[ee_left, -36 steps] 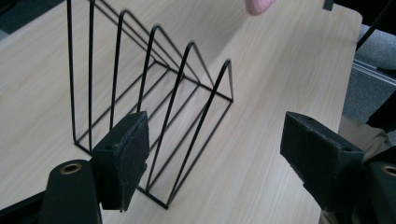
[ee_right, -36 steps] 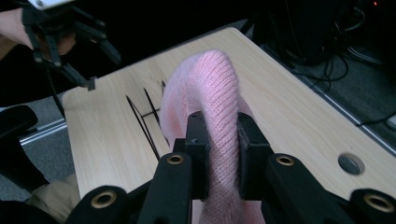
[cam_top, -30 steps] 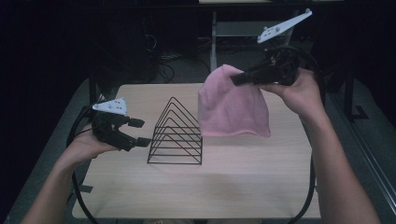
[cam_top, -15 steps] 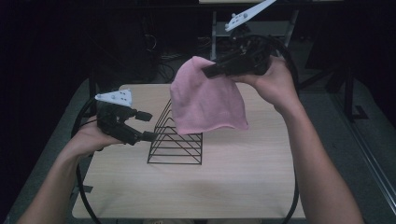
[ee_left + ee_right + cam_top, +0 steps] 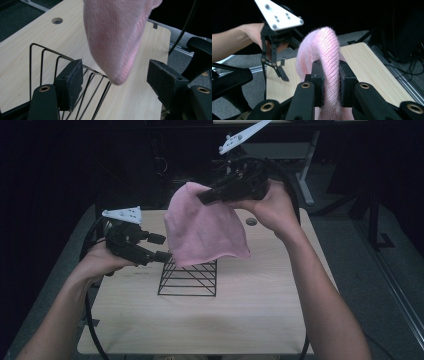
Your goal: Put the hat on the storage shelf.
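High view: right gripper (image 5: 206, 197) is pinching a soft, light pink cloth (image 5: 205, 231), probably floppy, over the wire rack (image 5: 189, 278); left gripper (image 5: 161, 247) is waiting agape, empty.

Overhead light falls bright on the pale surface (image 5: 260, 310); the room beyond is dim, near black, pictures slightly soft.

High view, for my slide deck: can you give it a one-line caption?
Right claw holds a pink cloth above a black wire rack while the open left claw waits beside it.
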